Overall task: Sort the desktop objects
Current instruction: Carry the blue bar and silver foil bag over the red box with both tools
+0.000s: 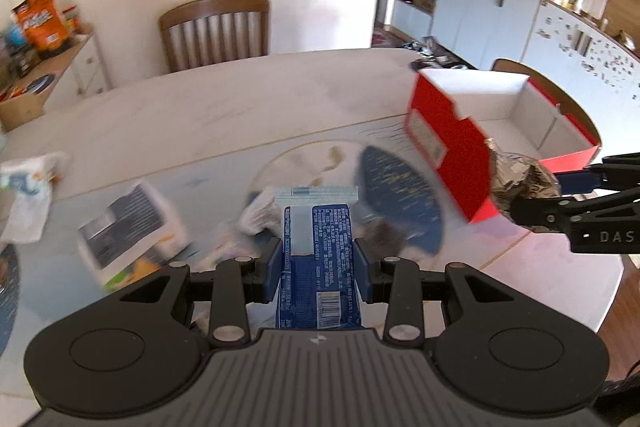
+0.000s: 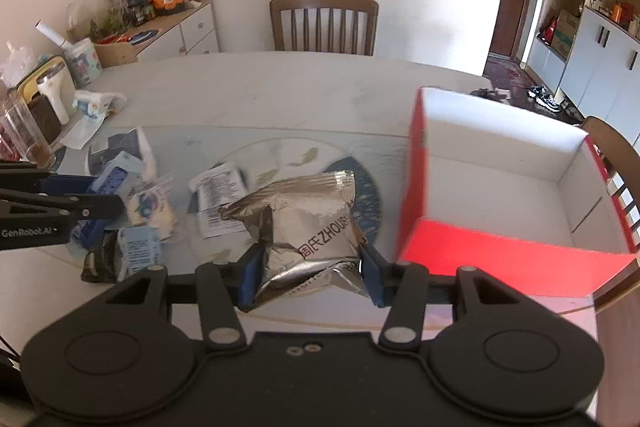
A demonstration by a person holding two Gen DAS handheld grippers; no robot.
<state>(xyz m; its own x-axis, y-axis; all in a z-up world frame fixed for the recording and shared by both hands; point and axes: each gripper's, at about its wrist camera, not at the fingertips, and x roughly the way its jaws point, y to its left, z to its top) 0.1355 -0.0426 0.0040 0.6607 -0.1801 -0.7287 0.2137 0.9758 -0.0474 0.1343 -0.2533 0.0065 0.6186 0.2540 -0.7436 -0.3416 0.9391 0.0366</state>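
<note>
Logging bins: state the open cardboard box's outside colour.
Red outside, white inside: open cardboard box, clearest in right wrist view.

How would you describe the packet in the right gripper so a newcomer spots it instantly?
Start at the red cardboard box on the table's right side. Just left of it, the right gripper clamps a crinkled silver foil packet printed ZHOUSH. The loose packets nearby are blue or white.

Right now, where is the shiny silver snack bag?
The silver snack bag is pinched in the right tool, held above the table just left of the open red box; the left wrist view shows it at the far right.
</note>
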